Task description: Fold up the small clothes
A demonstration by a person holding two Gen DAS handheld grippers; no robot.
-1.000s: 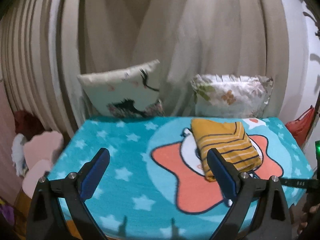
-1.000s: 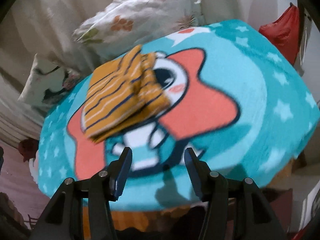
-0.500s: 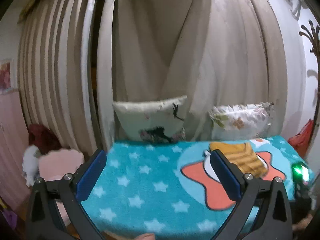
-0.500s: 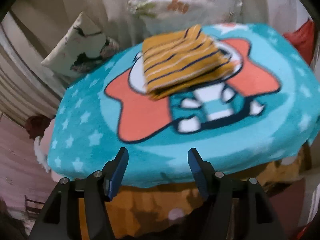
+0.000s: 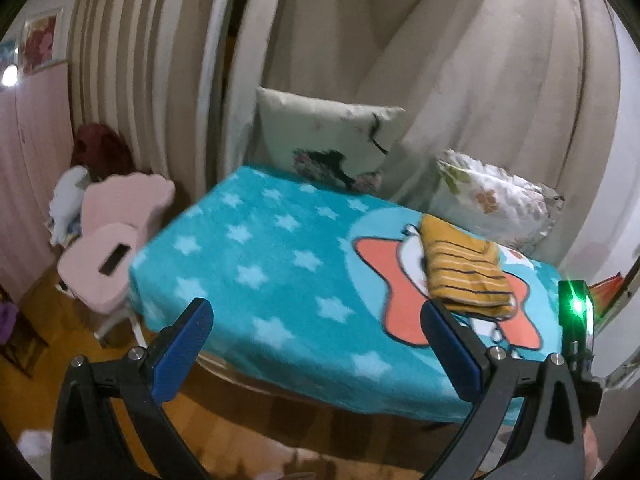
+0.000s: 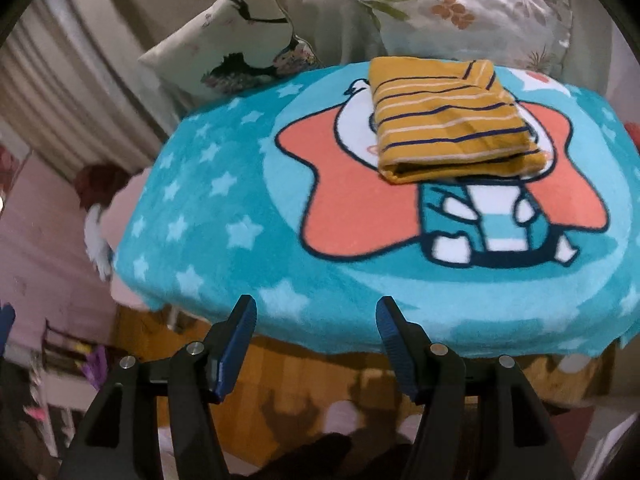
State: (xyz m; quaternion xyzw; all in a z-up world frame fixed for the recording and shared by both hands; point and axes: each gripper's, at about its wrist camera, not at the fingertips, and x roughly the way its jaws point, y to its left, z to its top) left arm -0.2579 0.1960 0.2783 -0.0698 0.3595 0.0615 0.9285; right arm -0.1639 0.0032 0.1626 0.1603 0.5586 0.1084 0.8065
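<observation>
A folded mustard-yellow garment with navy and white stripes [image 6: 448,120] lies on the turquoise star blanket [image 6: 224,200], on the cartoon star print. In the left wrist view the same garment [image 5: 460,268] sits at the right of the blanket [image 5: 260,264]. My left gripper [image 5: 316,320] is wide open and empty, held back over the blanket's near edge. My right gripper [image 6: 316,320] is open and empty too, off the near edge, well short of the garment.
Two pillows [image 6: 228,52] [image 6: 468,12] lean against beige curtains [image 5: 440,60] behind the blanket. A pink chair [image 5: 116,240] with a dark item on its seat stands left of the bed. A wooden floor [image 5: 240,432] lies below. A device with a green light [image 5: 576,308] shows at right.
Both grippers have drawn back from the garment toward the blanket's near edge and rolled. The left view swung left, bringing the pink chair and floor into sight. The right jaws stand a little wider.
</observation>
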